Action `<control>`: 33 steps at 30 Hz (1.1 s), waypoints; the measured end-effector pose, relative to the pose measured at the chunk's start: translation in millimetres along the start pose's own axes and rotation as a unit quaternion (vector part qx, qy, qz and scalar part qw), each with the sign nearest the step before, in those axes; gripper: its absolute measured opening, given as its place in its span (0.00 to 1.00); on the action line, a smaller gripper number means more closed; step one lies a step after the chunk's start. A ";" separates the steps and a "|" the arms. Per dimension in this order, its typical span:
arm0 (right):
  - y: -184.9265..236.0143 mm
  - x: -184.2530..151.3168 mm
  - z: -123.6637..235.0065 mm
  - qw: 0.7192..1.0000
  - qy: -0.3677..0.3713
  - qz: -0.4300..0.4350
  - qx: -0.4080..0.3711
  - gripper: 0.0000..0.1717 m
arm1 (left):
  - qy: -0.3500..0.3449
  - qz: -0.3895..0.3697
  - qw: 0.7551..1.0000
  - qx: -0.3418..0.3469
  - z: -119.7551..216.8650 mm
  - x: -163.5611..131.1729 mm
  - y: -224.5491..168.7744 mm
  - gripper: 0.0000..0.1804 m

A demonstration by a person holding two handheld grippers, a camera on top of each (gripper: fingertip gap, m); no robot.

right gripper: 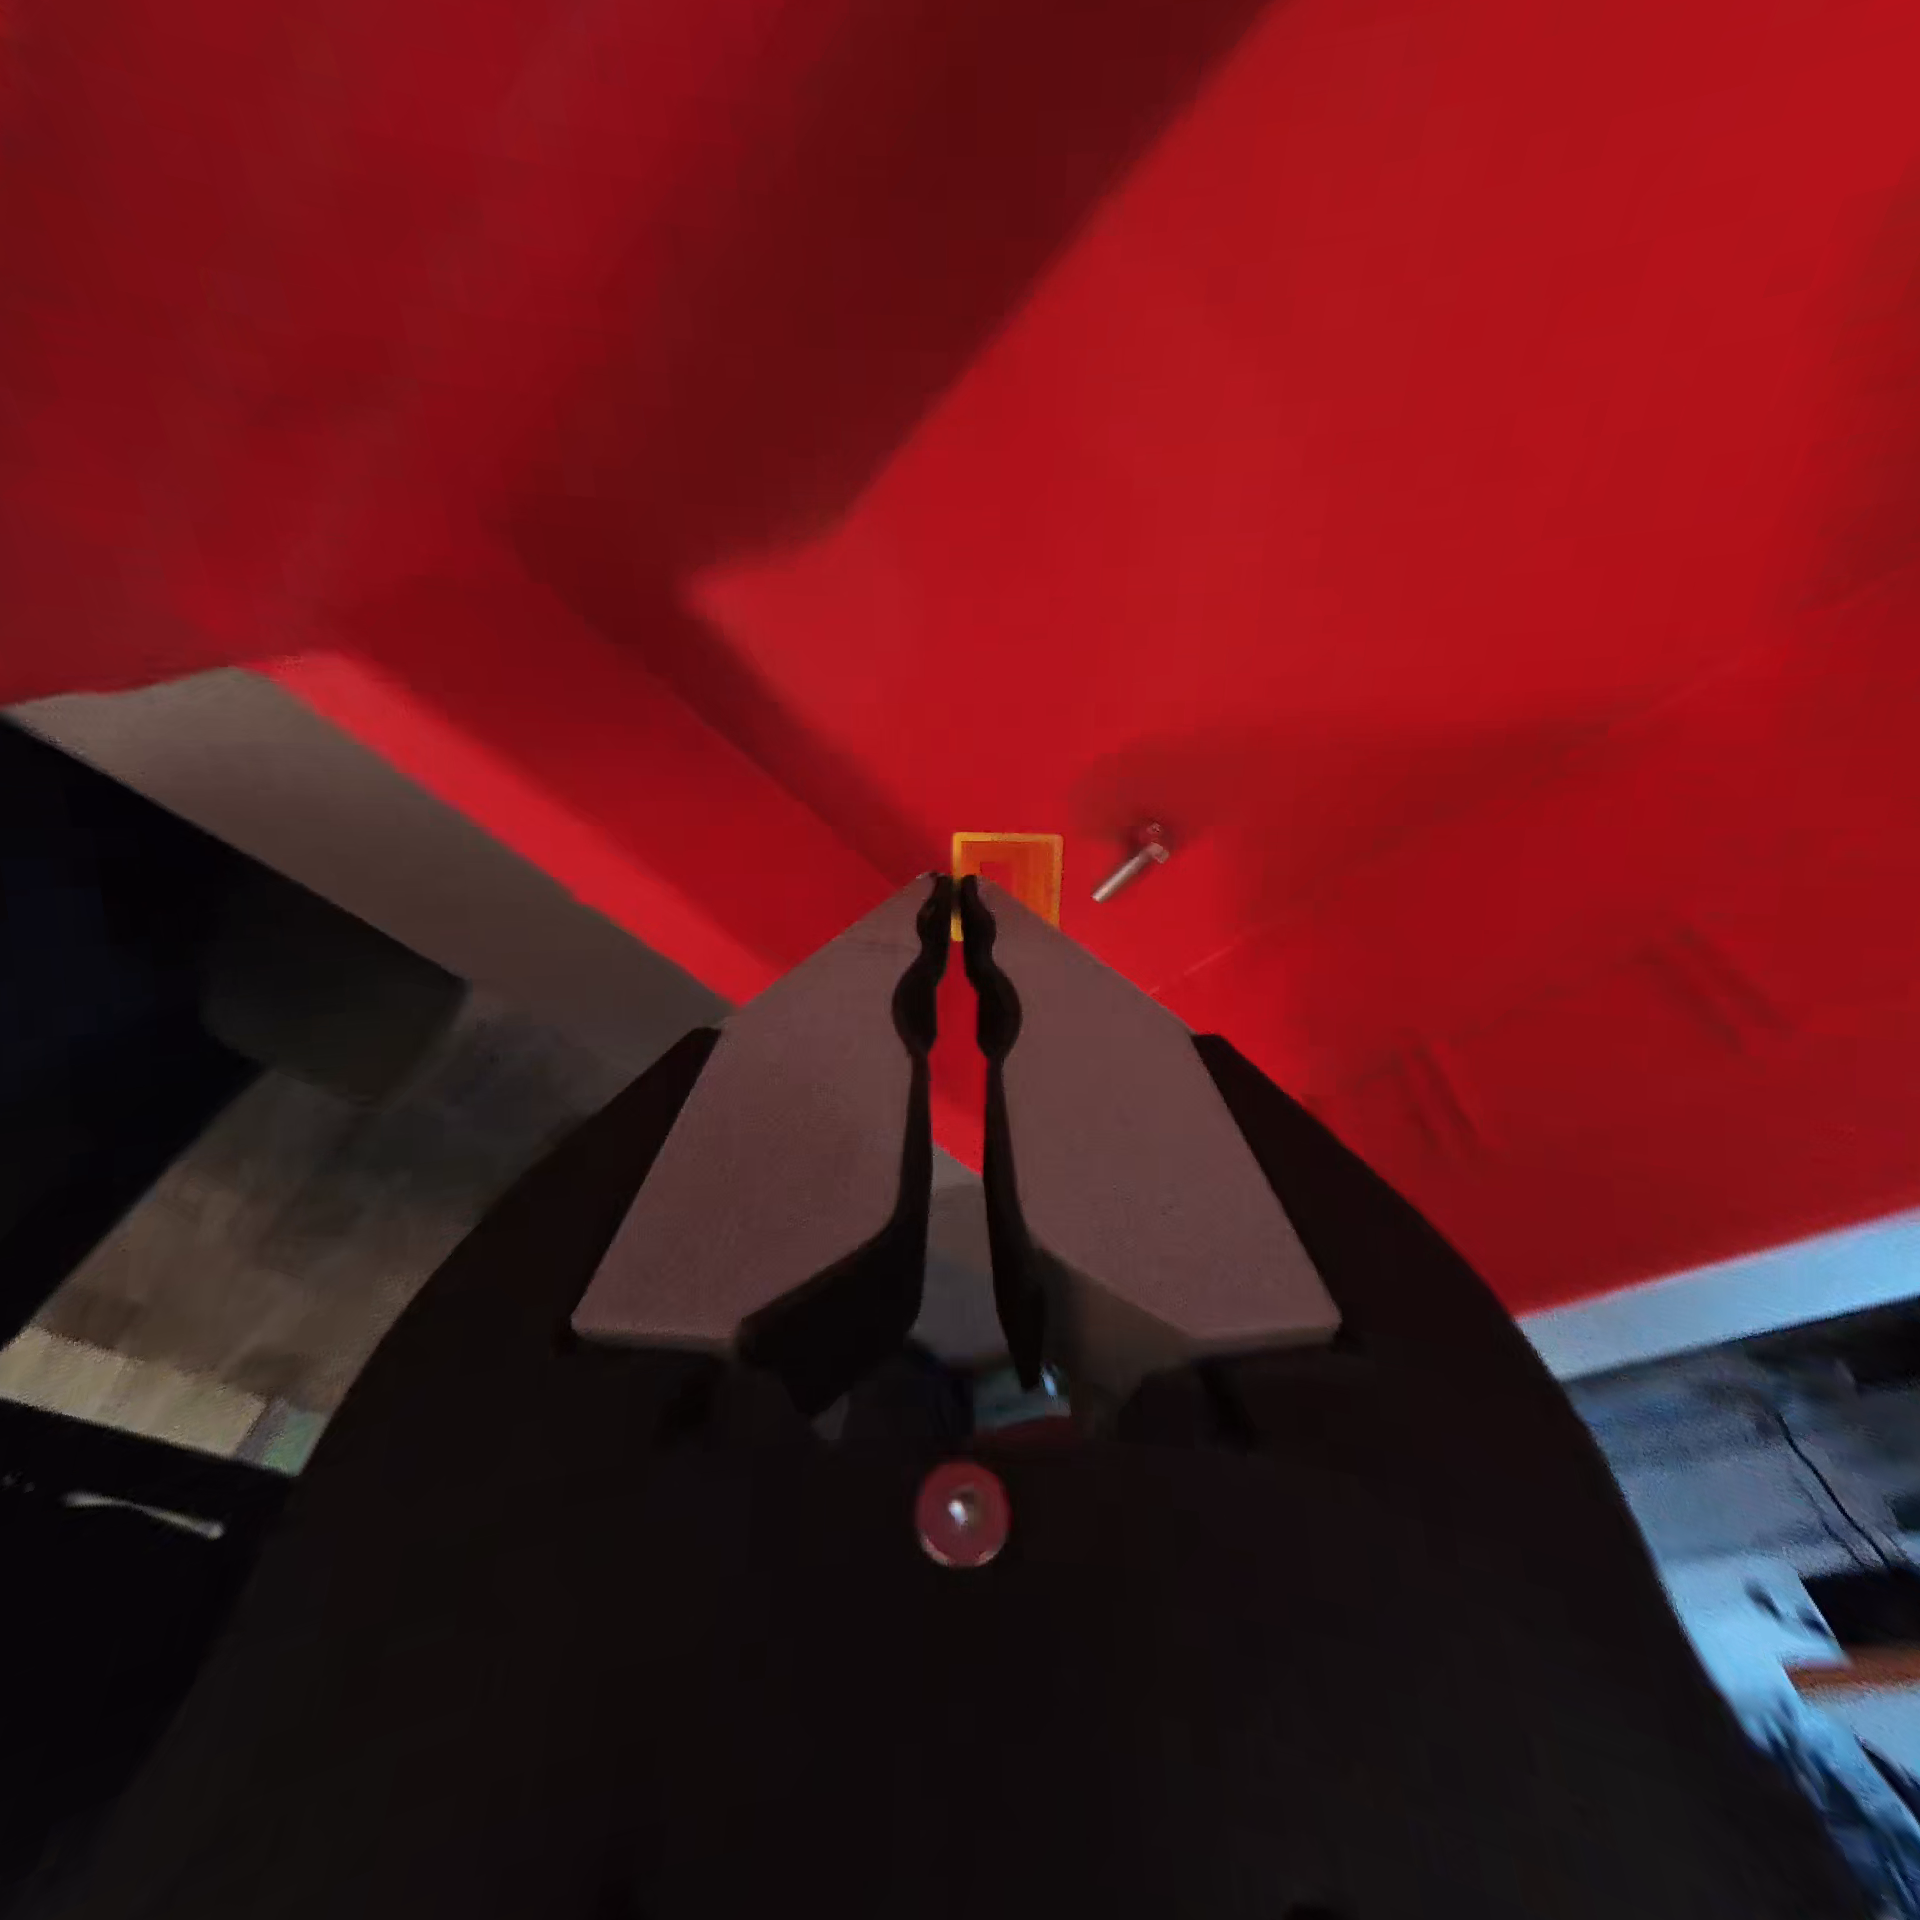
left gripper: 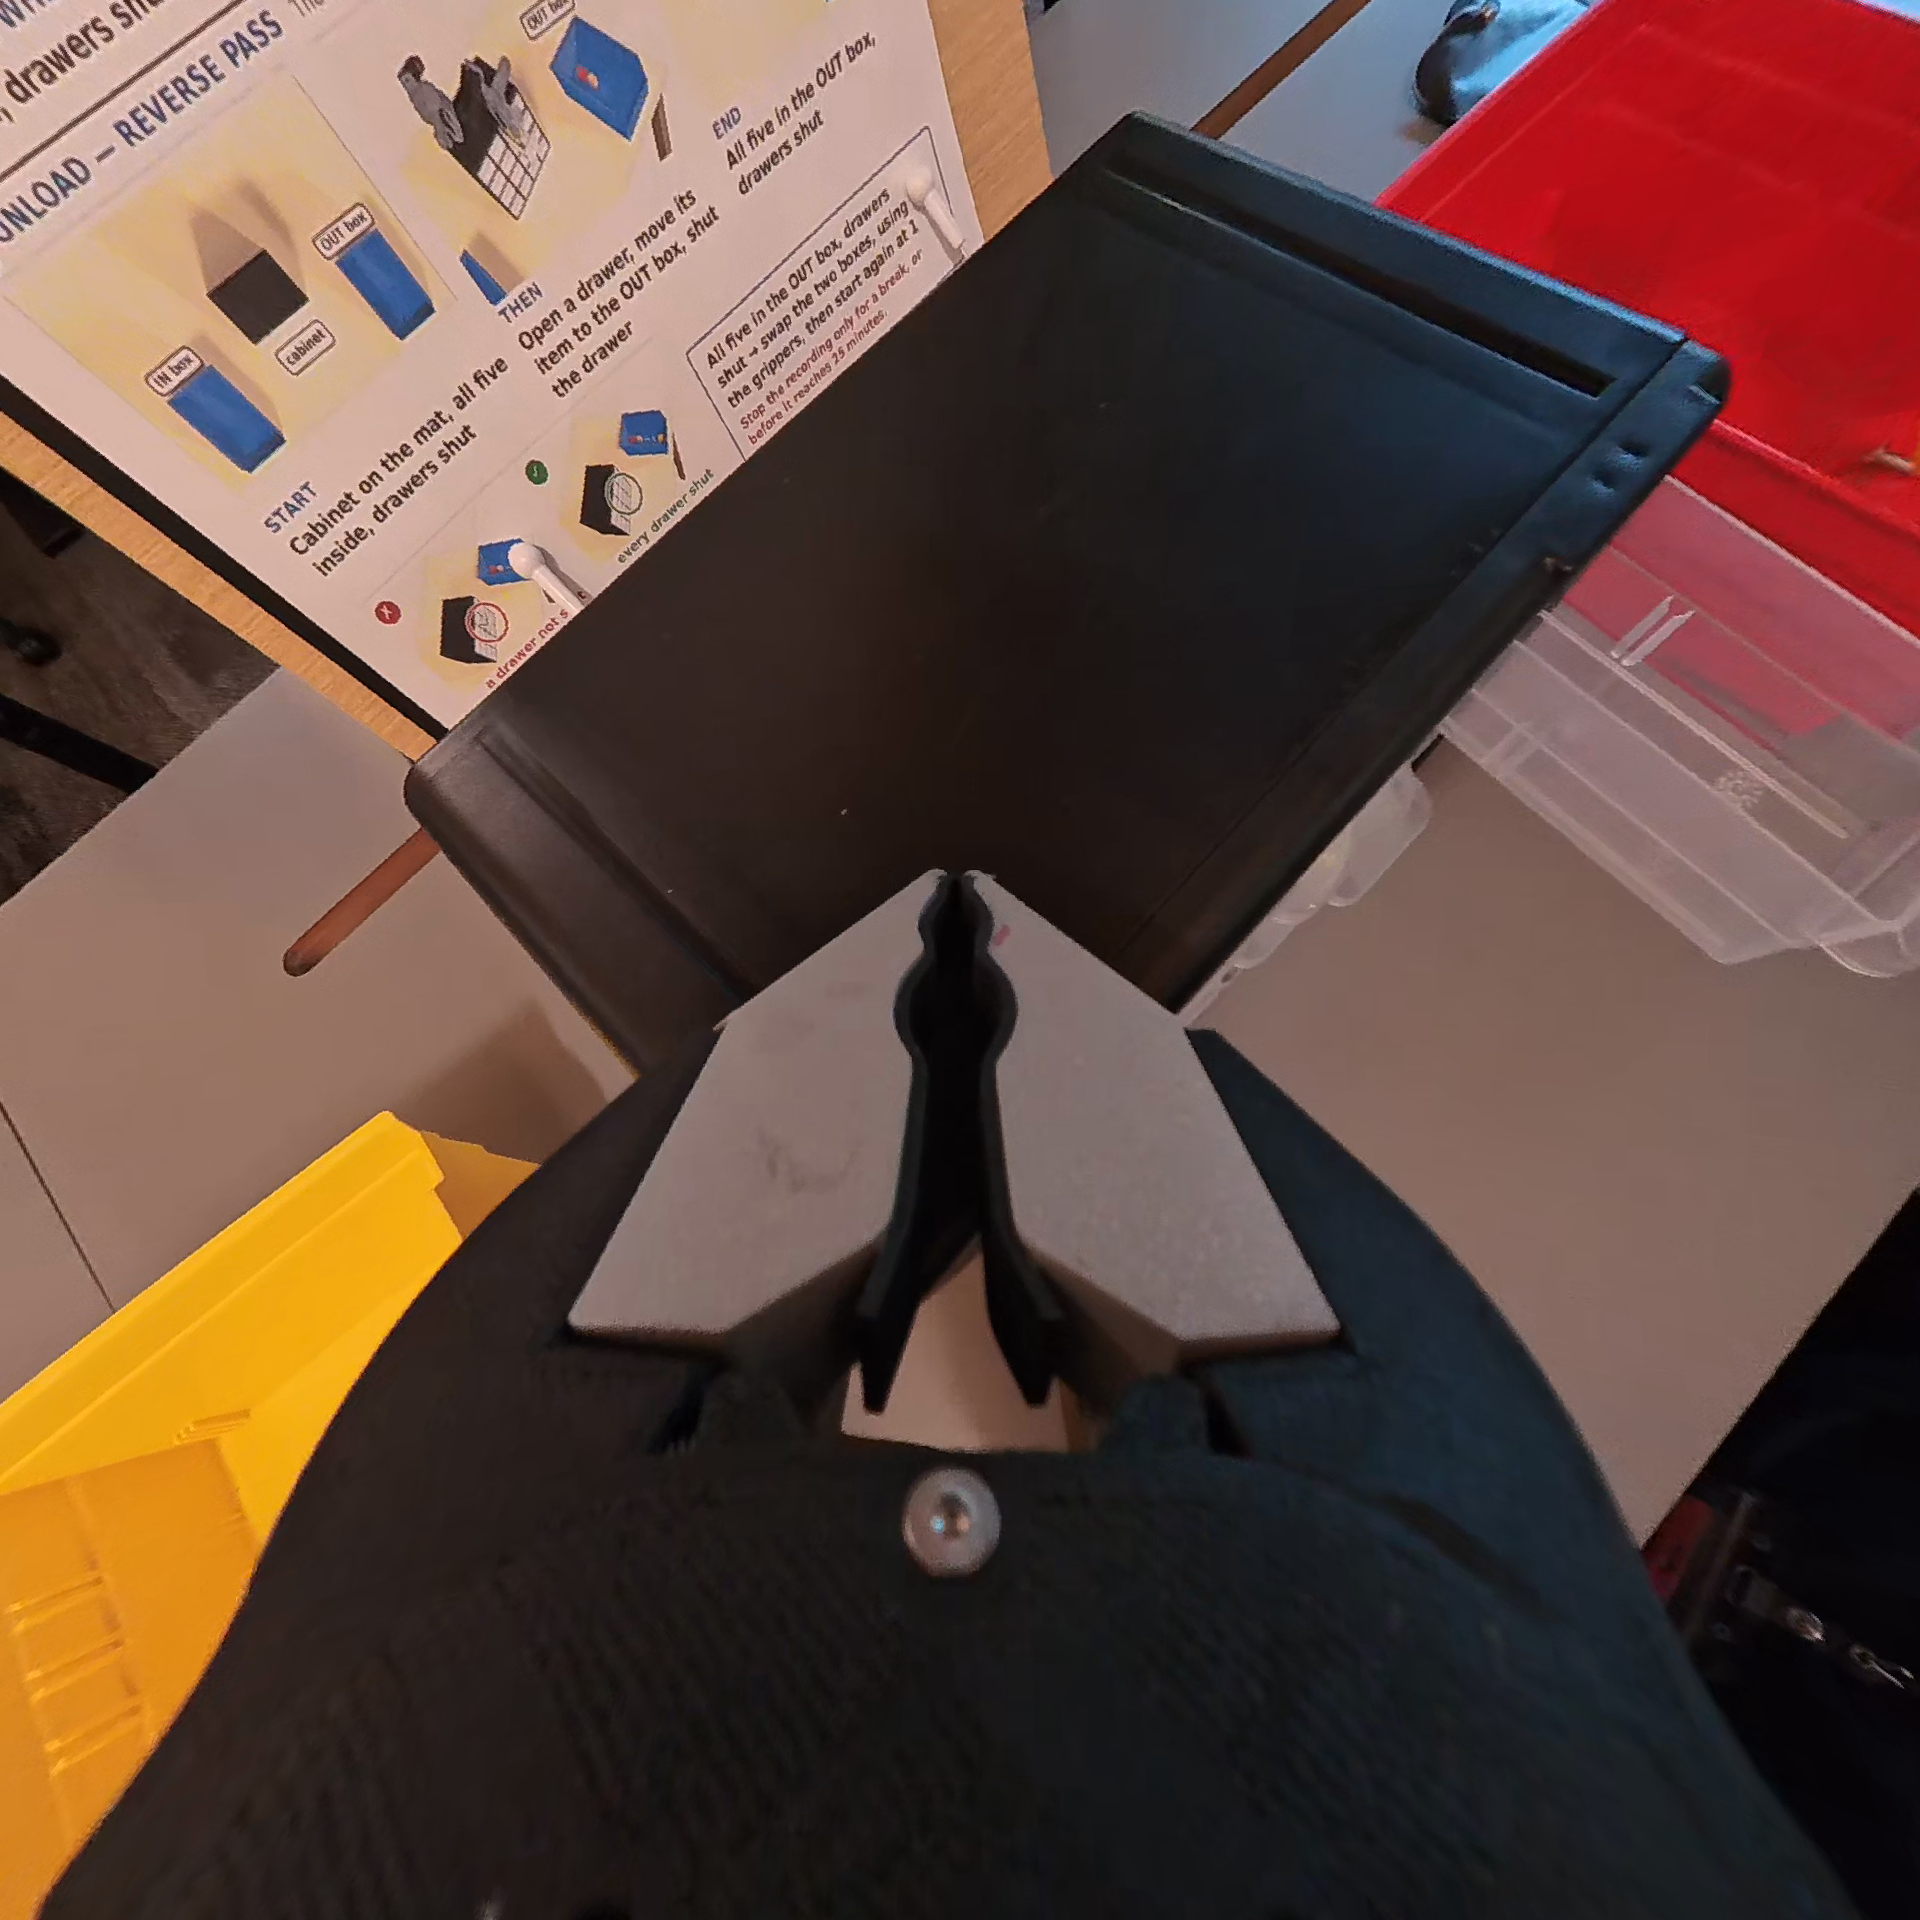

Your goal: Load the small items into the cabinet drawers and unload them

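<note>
Orange tile | in red bin | at right gripper tips

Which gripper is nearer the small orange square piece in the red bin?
Right. The right gripper has its tips at the orange piece inside the red bin; the left gripper hovers over the black cabinet.

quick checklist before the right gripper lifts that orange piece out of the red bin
1. Right gripper fingers closed on the orange piece: ok, its edge sits between the tips.
2. Grip depth: not ok, only one edge is caught.
3. Screw clear of the fingers: ok, lies apart on the red bin floor.
4. Left gripper free: ok, shut on nothing above the black cabinet.
5. A drawer open to receive it: cannot tell.
</note>
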State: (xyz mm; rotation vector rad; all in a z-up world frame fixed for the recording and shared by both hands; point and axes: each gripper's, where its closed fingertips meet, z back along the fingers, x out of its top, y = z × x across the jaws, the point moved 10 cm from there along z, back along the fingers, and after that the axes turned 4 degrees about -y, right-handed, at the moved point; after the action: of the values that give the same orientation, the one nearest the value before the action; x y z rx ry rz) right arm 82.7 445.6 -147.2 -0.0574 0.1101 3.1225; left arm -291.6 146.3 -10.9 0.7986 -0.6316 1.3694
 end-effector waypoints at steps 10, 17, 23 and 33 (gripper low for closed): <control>-18.5 13.5 -43.9 0.995 0.096 -0.007 -0.027 0.00 | 0.006 0.001 1.000 -0.003 -0.2 1.2 0.7 0.00; -23.9 5.7 -35.4 0.997 0.045 -0.063 0.023 0.14 | 0.002 0.002 1.000 -0.008 -0.1 0.7 1.6 0.00; -20.5 10.5 -18.5 0.998 -0.013 -0.056 0.029 0.16 | -0.003 0.005 1.000 -0.011 0.0 -0.3 2.3 0.00; -23.8 14.0 0.6 0.996 -0.063 -0.065 -0.001 0.13 | 0.000 0.003 1.000 -0.012 -0.1 0.2 2.4 0.00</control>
State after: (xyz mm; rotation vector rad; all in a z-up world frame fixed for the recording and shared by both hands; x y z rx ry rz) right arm 69.1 469.7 -148.8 0.1270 0.0961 2.9863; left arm -294.0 146.6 -10.5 0.7794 -0.6500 1.3648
